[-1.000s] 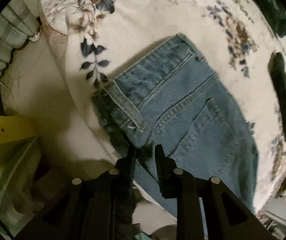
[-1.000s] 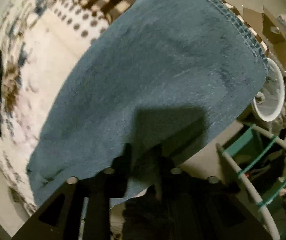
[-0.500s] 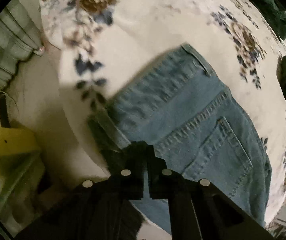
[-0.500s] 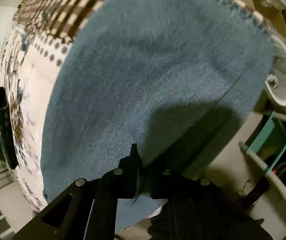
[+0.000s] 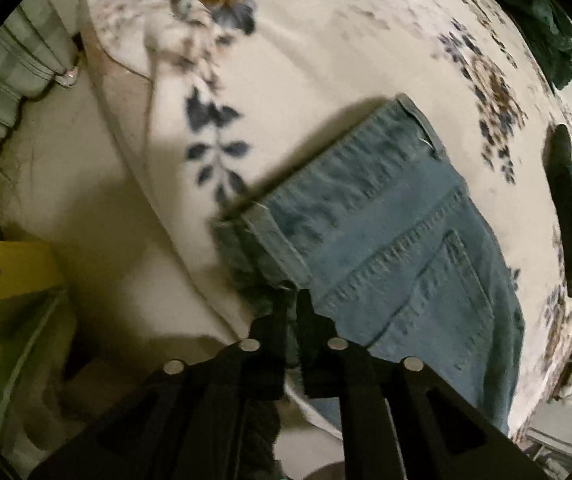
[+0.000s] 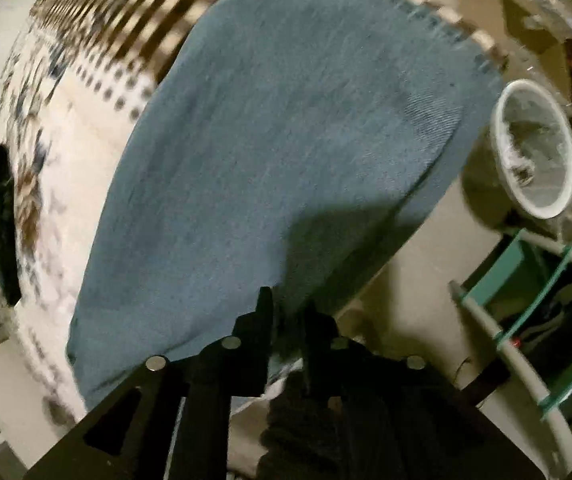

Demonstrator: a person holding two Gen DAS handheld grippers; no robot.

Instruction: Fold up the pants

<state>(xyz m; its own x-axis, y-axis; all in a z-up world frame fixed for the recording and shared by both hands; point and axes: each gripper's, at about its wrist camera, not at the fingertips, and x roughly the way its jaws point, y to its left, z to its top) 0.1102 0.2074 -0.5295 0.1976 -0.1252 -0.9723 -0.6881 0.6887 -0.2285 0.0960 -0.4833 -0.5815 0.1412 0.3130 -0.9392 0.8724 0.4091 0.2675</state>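
Blue denim pants (image 5: 397, 240) lie on a floral bedspread (image 5: 305, 60), waistband and back pocket toward the left wrist camera. My left gripper (image 5: 291, 300) is shut on the waistband corner at the bed's near edge. In the right wrist view the leg end of the pants (image 6: 286, 152) spreads over the bed, its hem at the far side. My right gripper (image 6: 289, 304) is shut on the near edge of that leg fabric.
A dark green garment (image 5: 565, 208) lies on the bed to the right of the pants, another (image 5: 541, 12) at the far corner. A white bin (image 6: 537, 148) and a green-and-white rack (image 6: 525, 300) stand on the floor right of the bed. A yellow box (image 5: 6, 272) sits left.
Both grippers closed on the denim: left on the waistband corner, right on the leg edge. Both have since lifted and pulled the fabric slightly toward the cameras.
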